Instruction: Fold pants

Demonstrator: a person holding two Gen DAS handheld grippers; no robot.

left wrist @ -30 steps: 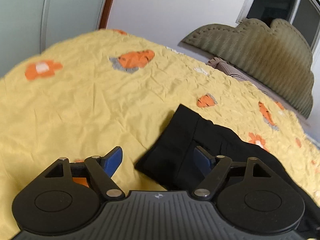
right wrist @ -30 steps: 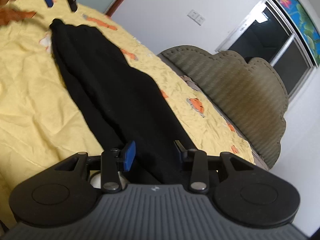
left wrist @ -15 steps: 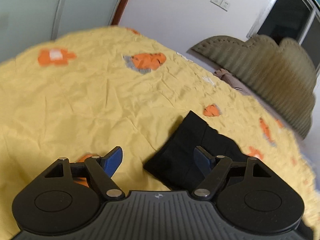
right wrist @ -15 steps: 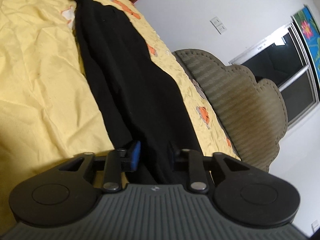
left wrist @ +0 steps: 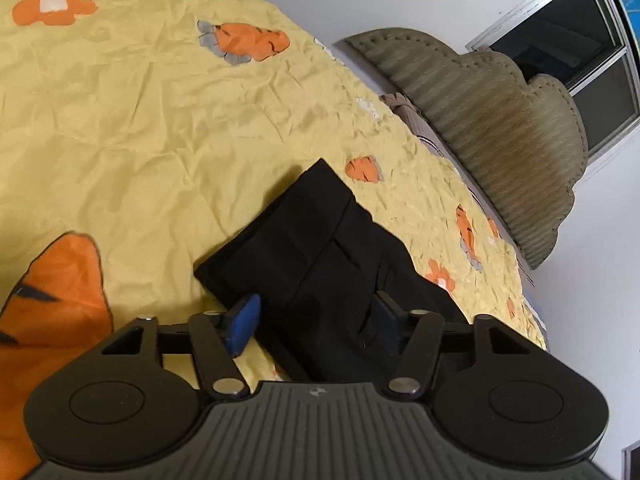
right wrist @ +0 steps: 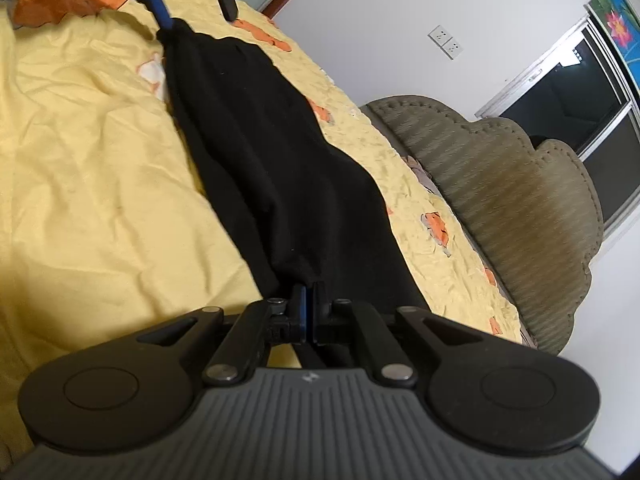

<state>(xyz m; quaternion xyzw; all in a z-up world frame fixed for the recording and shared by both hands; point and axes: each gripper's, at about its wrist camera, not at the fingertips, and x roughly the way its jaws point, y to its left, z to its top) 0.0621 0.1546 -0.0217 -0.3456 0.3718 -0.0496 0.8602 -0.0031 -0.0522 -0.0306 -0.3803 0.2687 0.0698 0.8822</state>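
The black pants [right wrist: 272, 148] lie stretched out along the yellow bed. My right gripper [right wrist: 309, 300] is shut on the near end of the pants. In the left wrist view the far end of the pants [left wrist: 320, 248] lies flat, with a seam and a pocket showing. My left gripper [left wrist: 316, 316] is open and straddles this end, one blue pad [left wrist: 242, 322] on the sheet side and the other over the black cloth. The left gripper also shows in the right wrist view [right wrist: 192, 0], at the far end of the pants.
The bed has a wrinkled yellow sheet [left wrist: 120, 120] with orange prints. A padded olive headboard [left wrist: 500, 128] stands against the white wall on the right, with a window [left wrist: 580, 60] behind it. A brownish cloth [left wrist: 404, 108] lies by the headboard.
My right gripper has closed on the near end of the pants. My left gripper has come down and forward over the far end, still open.
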